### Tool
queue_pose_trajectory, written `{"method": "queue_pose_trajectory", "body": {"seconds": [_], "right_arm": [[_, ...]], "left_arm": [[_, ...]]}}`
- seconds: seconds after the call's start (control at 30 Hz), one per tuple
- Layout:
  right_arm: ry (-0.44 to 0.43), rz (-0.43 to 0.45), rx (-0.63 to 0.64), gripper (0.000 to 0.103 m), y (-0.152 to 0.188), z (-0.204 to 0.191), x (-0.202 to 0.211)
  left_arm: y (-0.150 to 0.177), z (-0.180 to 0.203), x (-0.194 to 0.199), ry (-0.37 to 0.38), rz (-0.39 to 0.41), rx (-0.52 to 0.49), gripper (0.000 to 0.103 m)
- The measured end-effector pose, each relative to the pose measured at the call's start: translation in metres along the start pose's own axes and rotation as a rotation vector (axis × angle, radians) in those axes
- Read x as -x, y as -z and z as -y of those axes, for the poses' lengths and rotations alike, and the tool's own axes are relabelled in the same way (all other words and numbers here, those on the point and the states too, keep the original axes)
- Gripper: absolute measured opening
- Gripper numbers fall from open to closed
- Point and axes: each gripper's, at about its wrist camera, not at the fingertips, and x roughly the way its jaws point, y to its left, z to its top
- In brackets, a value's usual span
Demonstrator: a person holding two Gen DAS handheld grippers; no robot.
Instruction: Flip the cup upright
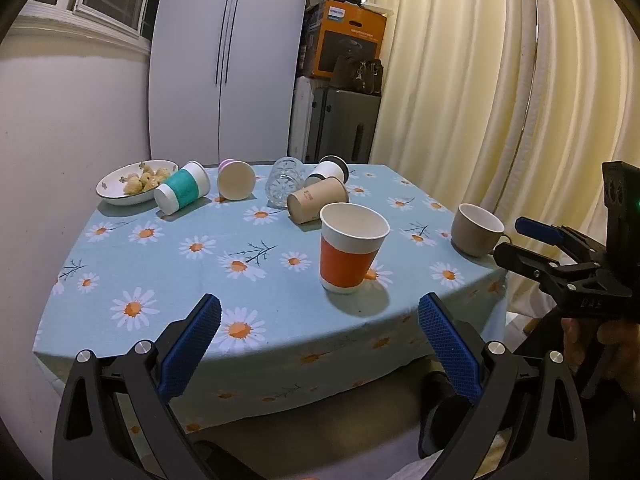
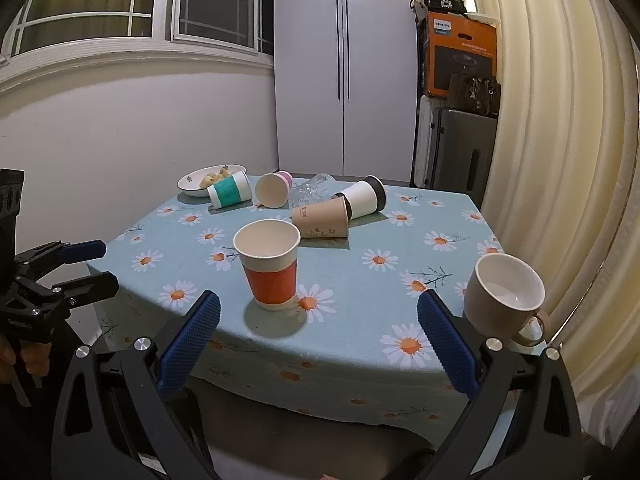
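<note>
An orange-banded paper cup [image 1: 350,246] [image 2: 269,264] stands upright near the table's front. A beige mug [image 1: 476,230] [image 2: 505,298] stands upright at the right edge. Lying on their sides at the back are a teal-banded cup [image 1: 182,192] [image 2: 230,194], a pink cup [image 1: 236,180] [image 2: 274,189], a clear glass [image 1: 284,182] [image 2: 310,191], a brown paper cup [image 1: 316,200] [image 2: 322,216] and a white cup with a black base [image 1: 328,170] [image 2: 366,198]. My left gripper [image 1: 320,334] is open and empty before the table's front edge. My right gripper [image 2: 319,332] is open and empty, also off the front edge.
A white bowl of snacks [image 1: 134,182] [image 2: 208,180] sits at the back left. The daisy tablecloth [image 1: 192,248] [image 2: 360,300] covers the table. A wall is on the left, curtains [image 1: 500,100] on the right, a cabinet [image 1: 224,60] and stacked boxes behind.
</note>
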Motion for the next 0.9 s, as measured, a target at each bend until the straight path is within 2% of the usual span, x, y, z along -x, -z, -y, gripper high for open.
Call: {"method": "queue_pose_trajectory", "body": {"seconds": [0.9], "right_arm": [[0.002, -0.017, 0.0, 0.098, 0.001, 0.0003, -0.0024]], "left_arm": [[0.0, 0.0021, -0.0014, -0.001, -0.017, -0.005, 0.096]]}}
